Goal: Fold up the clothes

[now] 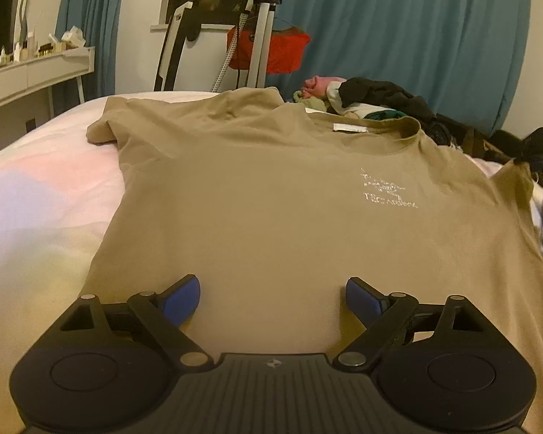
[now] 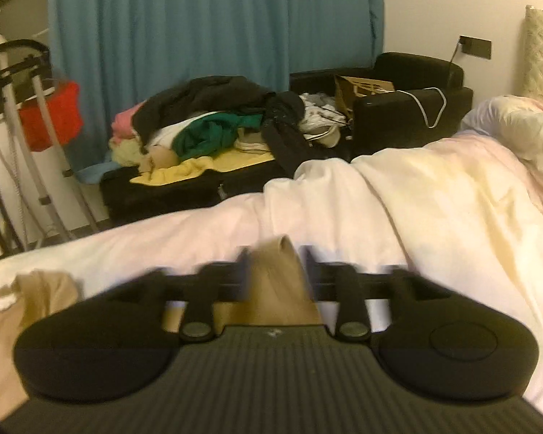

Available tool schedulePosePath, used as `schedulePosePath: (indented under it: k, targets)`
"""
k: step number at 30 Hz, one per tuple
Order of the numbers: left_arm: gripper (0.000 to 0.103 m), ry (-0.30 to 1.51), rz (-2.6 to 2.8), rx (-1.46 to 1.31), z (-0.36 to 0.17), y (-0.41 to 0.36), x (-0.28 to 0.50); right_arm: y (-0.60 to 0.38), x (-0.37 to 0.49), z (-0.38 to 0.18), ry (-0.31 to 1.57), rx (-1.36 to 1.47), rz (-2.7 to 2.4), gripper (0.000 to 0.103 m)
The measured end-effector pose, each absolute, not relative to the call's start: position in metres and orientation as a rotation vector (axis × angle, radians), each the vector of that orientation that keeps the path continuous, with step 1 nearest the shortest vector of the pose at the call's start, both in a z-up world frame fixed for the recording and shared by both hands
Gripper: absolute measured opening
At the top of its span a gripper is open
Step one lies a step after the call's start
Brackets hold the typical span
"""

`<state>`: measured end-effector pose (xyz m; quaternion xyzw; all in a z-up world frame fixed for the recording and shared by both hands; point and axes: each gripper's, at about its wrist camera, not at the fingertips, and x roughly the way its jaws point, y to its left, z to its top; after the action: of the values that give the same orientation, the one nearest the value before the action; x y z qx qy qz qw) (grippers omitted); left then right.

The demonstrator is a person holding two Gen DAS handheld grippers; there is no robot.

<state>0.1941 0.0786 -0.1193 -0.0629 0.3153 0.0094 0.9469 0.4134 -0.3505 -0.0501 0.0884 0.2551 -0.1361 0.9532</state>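
Note:
A tan T-shirt [image 1: 271, 188] lies spread face up on the bed, collar at the far right, a white logo on its chest. My left gripper [image 1: 271, 296] hovers open over the shirt's lower part, with nothing between its blue pads [image 1: 184, 298]. In the right wrist view my right gripper [image 2: 277, 264] is closed on a bunched fold of the tan shirt [image 2: 277, 282], held above the white duvet. More of the shirt shows at the lower left of that view. That view is blurred by motion.
The white duvet [image 2: 416, 199] covers the bed. A pile of clothes [image 2: 206, 123] lies on a black couch beyond the bed. A garment steamer stand [image 1: 257, 29] with a red item stands by blue curtains. A white dressing table [image 1: 36, 68] stands at the far left.

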Motion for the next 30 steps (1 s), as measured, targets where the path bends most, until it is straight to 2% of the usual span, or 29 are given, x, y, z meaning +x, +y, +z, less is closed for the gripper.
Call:
schedulePosePath:
  k: [1, 5, 10, 13, 16, 18, 27, 30]
  targets:
    - [0.090, 0.641, 0.019, -0.118, -0.119, 0.077, 0.195, -0.347, 0.401, -0.048, 0.502, 0.170, -0.268, 0.088]
    - [0.090, 0.644, 0.015, -0.109, -0.118, 0.078, 0.193, -0.328, 0.347, -0.037, 0.461, 0.146, -0.219, 0.086]
    - [0.090, 0.637, -0.022, -0.110, -0.109, 0.078, 0.179, -0.293, 0.228, -0.006, 0.382, 0.204, -0.168, 0.086]
    - [0.089, 0.625, -0.061, -0.103, -0.099, 0.075, 0.164, -0.273, 0.163, 0.005, 0.408, 0.254, -0.142, 0.086]
    - [0.082, 0.614, -0.118, -0.090, -0.085, 0.071, 0.144, -0.261, 0.103, 0.012, 0.408, 0.304, -0.108, 0.086]
    - [0.082, 0.607, -0.157, -0.113, -0.072, 0.074, 0.127, -0.258, 0.069, 0.014, 0.403, 0.344, -0.093, 0.086]
    - [0.082, 0.558, -0.382, -0.179, -0.024, 0.050, 0.059, -0.281, 0.016, 0.017, 0.402, 0.458, -0.044, 0.086]
    - [0.076, 0.586, -0.508, -0.201, -0.026, 0.027, 0.046, -0.290, 0.012, 0.015, 0.380, 0.501, -0.036, 0.086]
